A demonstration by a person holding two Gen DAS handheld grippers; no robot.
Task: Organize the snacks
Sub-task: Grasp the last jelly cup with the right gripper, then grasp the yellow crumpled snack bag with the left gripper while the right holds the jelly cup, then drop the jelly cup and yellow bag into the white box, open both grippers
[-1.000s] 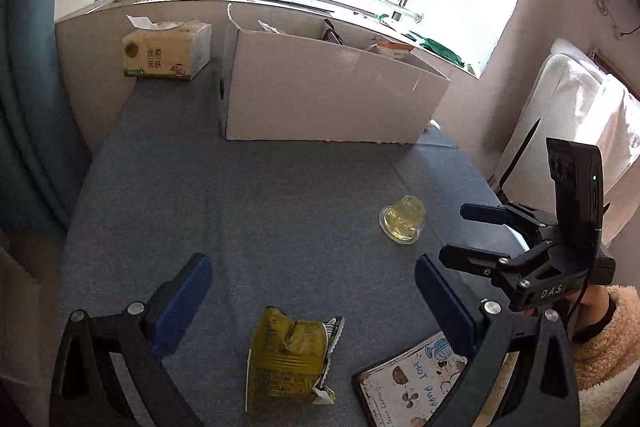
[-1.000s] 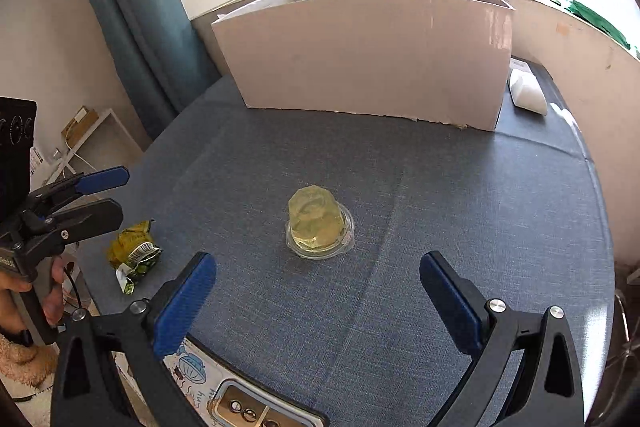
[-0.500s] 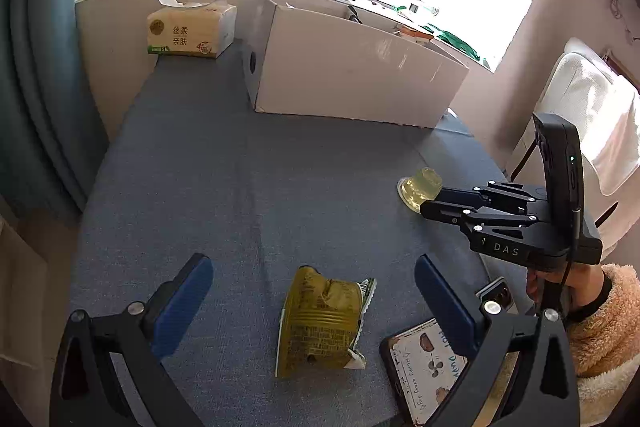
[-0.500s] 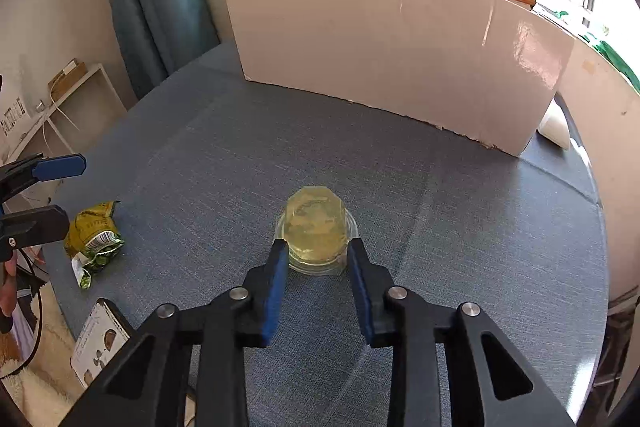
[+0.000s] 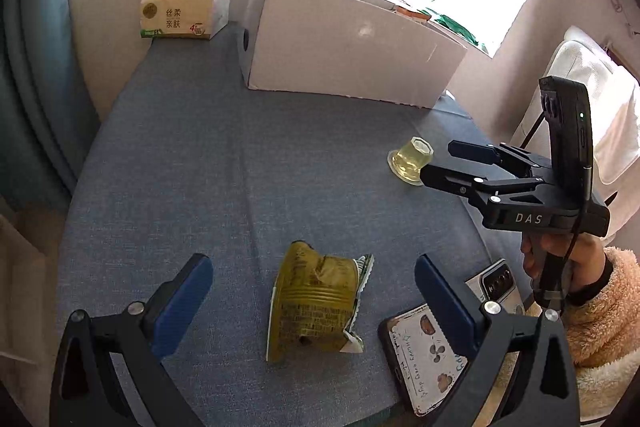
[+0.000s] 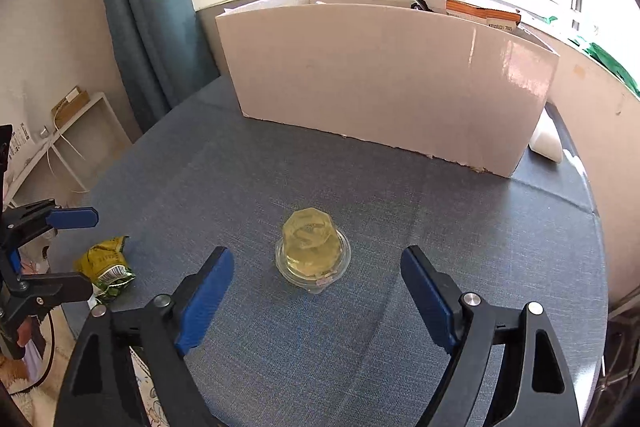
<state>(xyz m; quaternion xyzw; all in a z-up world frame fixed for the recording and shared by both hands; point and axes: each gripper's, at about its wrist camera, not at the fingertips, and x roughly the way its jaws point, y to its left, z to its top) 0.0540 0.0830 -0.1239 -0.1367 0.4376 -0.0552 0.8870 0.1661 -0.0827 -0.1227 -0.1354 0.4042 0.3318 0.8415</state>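
Note:
A crumpled yellow-green snack packet (image 5: 318,305) lies on the blue table between and just ahead of my open left gripper (image 5: 312,291). It also shows in the right wrist view (image 6: 106,265). A clear jelly cup (image 6: 313,250), upside down, stands just ahead of my open right gripper (image 6: 316,287), with nothing in it. In the left wrist view the jelly cup (image 5: 410,159) sits at the tips of the right gripper (image 5: 438,159). A white cardboard box (image 6: 384,79) stands at the back of the table; it also shows in the left wrist view (image 5: 348,39).
A tissue pack (image 5: 184,13) sits at the back left by the wall. A phone with a cartoon case (image 5: 432,339) lies at the table's front right edge. A white object (image 6: 546,141) lies right of the box. A blue curtain (image 6: 140,7) hangs at left.
My right gripper, narrowed around the jelly cup half a second ago, has opened wide and sits just behind the cup. My left gripper has moved closer to the snack packet.

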